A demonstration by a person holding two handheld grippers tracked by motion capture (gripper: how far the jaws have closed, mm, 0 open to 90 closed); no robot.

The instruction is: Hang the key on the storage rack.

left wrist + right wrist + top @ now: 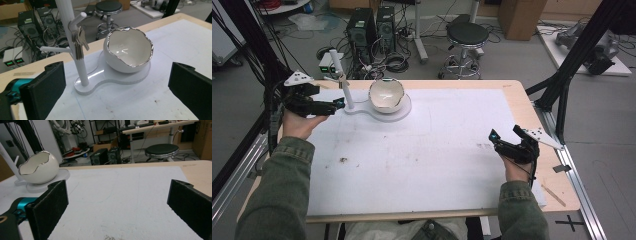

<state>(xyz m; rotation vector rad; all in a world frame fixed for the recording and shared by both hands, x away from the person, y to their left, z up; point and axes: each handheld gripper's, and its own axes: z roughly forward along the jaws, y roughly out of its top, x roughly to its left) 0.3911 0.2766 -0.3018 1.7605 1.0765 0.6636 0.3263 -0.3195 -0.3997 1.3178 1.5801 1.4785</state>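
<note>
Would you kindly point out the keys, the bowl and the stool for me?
keys [79, 45], left gripper view, middle of the hanging bunch
bowl [117, 62], left gripper view, outer wall
stool [467, 33], high view, seat top

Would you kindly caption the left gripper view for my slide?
Open left gripper faces a stand with hanging keys beside an egg-shaped bowl.

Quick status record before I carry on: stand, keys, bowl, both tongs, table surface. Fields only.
stand: white post with pegs, upright on a white base, far left of the table
keys: bunch hanging from an upper peg
bowl: white eggshell-shaped bowl with a silver rim, on the same base, looks empty
left tongs: open, close to the post, holding nothing
right tongs: open, over the right edge of the mat, holding nothing
table: wooden top under a white mat
</note>
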